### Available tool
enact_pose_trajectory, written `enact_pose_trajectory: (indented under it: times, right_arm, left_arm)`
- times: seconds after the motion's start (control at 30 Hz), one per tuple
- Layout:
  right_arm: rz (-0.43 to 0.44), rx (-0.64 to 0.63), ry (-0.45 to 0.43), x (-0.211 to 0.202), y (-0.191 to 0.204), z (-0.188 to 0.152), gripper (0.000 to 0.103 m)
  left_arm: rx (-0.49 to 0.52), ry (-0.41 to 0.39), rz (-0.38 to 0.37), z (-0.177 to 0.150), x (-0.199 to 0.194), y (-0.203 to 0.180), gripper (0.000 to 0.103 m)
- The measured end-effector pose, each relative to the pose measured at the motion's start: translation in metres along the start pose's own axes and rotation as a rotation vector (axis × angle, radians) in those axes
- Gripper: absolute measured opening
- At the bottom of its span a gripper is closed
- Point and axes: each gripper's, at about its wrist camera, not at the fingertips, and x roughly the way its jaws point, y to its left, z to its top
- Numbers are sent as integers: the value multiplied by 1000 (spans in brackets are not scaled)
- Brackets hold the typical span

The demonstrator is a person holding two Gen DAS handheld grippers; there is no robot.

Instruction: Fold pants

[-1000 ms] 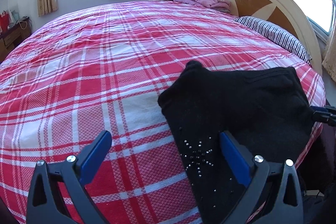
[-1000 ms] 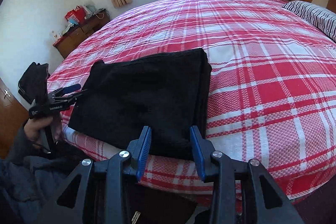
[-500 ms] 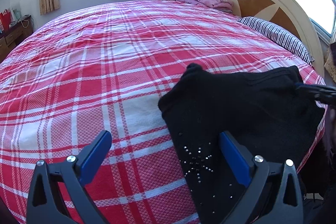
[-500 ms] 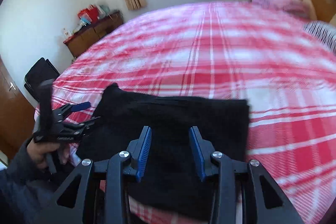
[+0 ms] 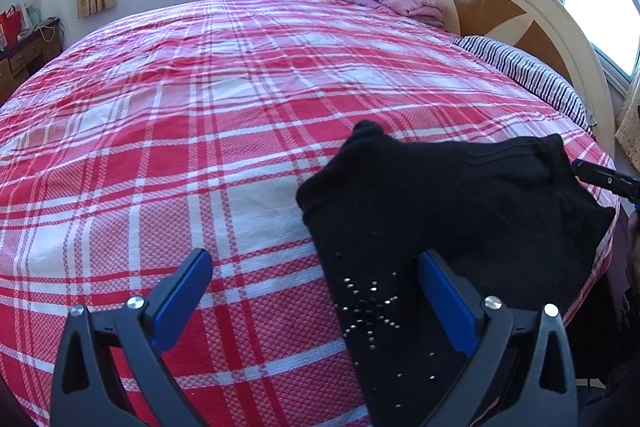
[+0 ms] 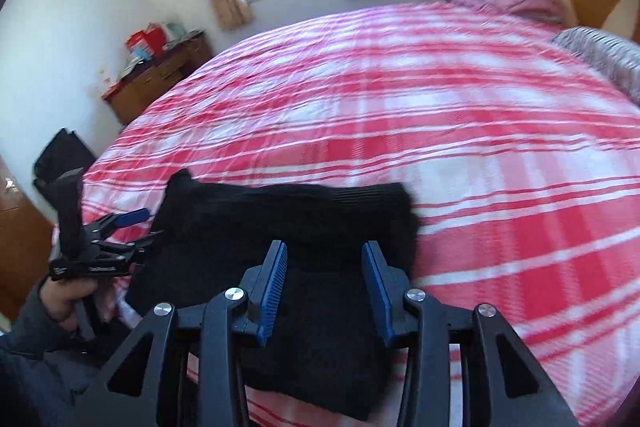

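The black pants lie folded in a compact stack at the bed's near edge, lower right of frame, and with the left hand-held gripper and right hand-held gripper both open and empty, folding looks nearly finished.

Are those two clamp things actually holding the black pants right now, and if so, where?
No. Both the left gripper and the right gripper are open, hovering over the folded black pants on the bed; nothing is gripped.

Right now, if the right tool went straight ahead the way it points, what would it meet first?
Most likely the black pants: the open right tool points straight over them on the plaid bed. Its height above them is unclear.
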Motion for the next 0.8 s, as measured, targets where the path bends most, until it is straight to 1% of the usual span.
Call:
enact_pose_trajectory:
  times: [0.07,0.1,0.13,0.17,0.23,0.3,0.4,0.43,0.57,0.63,0.7,0.77,0.8]
  right_arm:
    - [-59,21,10,-2,-11,-1,43]
    - [-95,35,32,-1,-17,-3,44]
    - [-117,46,56,2,-21,-6,44]
    - [-114,52,64,2,-24,-7,45]
    - [-91,63,66,4,-26,-9,45]
    - [-70,62,72,5,-25,-10,45]
    - [-14,74,83,12,-24,-12,45]
    - [0,88,83,15,-27,-13,45]
    - [85,198,103,18,-43,-13,45]
    - [111,199,130,28,-39,-11,45]
    - [116,187,135,35,-34,-9,45]
    - [122,189,138,37,-34,-8,45]
    - [140,194,134,36,-35,-8,45]
  left_arm:
    - [19,-10,-11,1,-3,-7,103]
    - [31,-15,-19,1,-5,-11,103]
    - [45,-15,-26,1,-5,-16,103]
    - [59,-8,-29,0,-3,-21,103]
    - [83,14,-49,-3,2,-28,103]
    - [82,29,-63,-4,7,-30,103]
    - [33,43,-108,-5,11,-21,103]
    - [18,34,-124,-6,11,-17,103]
    - [33,28,-118,-7,9,-21,103]
    - [24,21,-112,-3,13,-24,103]
    - [35,29,-116,3,19,-26,103]
    - [21,36,-140,4,18,-22,103]
    - [16,32,-155,3,17,-19,103]
